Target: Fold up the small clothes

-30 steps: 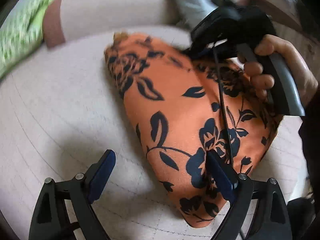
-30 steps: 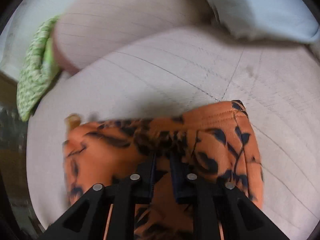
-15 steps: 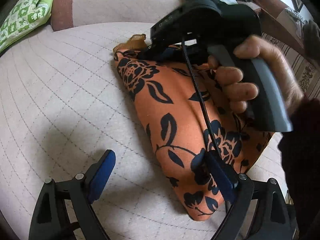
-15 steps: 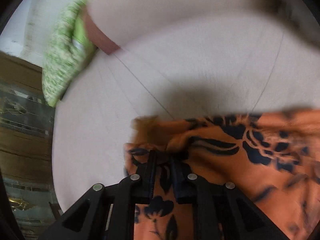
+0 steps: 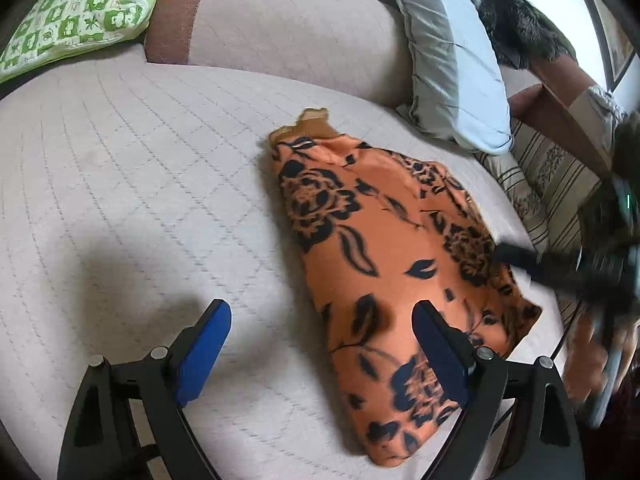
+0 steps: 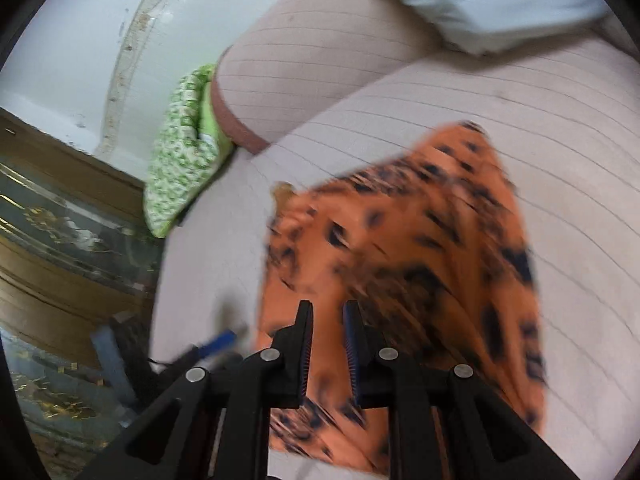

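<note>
While the left gripper (image 5: 322,344) hovers spread, the right gripper (image 6: 327,354), slightly parted, has just been opening above the orange garment (image 5: 384,264).

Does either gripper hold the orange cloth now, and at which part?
Nothing is held. The left gripper stands wide open; the right gripper has just opened off the orange cloth.

No text, label, brand, number or sign can be read in either view. The orange cloth (image 5: 384,248) carries only a black flower-and-leaf print, and the green pillow (image 5: 80,12) only a checked pattern of small shapes, no letters. A small green light shows on the blurred dark device (image 5: 624,216) at the right edge of the left wrist view, but no marking on it can be made out.
</note>
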Tool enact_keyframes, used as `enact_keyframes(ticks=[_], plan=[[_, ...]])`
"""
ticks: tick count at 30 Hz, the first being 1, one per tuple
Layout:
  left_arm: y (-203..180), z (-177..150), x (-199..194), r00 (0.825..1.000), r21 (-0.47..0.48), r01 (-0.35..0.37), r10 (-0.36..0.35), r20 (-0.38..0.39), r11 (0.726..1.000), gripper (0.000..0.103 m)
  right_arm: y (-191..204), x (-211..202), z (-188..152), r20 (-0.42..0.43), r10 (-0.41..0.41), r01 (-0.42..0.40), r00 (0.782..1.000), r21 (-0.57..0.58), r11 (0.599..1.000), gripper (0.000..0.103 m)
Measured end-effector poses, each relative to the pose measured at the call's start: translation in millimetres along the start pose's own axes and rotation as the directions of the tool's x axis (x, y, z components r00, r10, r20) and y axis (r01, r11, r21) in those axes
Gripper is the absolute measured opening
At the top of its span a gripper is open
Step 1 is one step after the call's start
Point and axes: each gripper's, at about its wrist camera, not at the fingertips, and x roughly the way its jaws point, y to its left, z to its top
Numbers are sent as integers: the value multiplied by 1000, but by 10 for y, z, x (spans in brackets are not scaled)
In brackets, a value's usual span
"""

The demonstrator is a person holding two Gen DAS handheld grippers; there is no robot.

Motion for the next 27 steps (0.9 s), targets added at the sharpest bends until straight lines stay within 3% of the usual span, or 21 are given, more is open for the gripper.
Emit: enact_keyframes(ticks=[2,4,5,7,9,13,16,21,27], plan=[[-99,25,96,1000,14,-13,13,12,1000,93,-165,-52,-163,4,-71,71,997,30,997,18],[-331,17,205,996,63,-84,85,-5,994,93,-340,-1,-327,-9,-187,187,982,62,980,17],[-393,-15,317,987,104,-152,156,-30,983,93,-412,39,-383,-1,-182,182,983,68,981,17],[-415,-66,429,978,123,-193,202,-60,973,93,-407,0,-435,33,-163,161,986,65,985,17],[-381,-51,431,982,93,-168,175,-68,981,93,-305,-48,-371,-2,-187,187,982,35,982,17],[-392,-38,398,979,125,-193,199,-38,973,93,-304,-263,-249,92,-177,174,980,40,984,17],[-409,-55,407,976,154,-210,216,-26,966,93,-443,-181,-207,47,-223,219,974,78,973,17],[-457,-39,400,970,180,-239,243,-4,954,93,-573,-164,-174,23,-193,190,981,91,978,17],[-547,-39,416,961,215,-272,275,17,938,93,-360,-114,119,109,-211,207,971,46,977,17]])
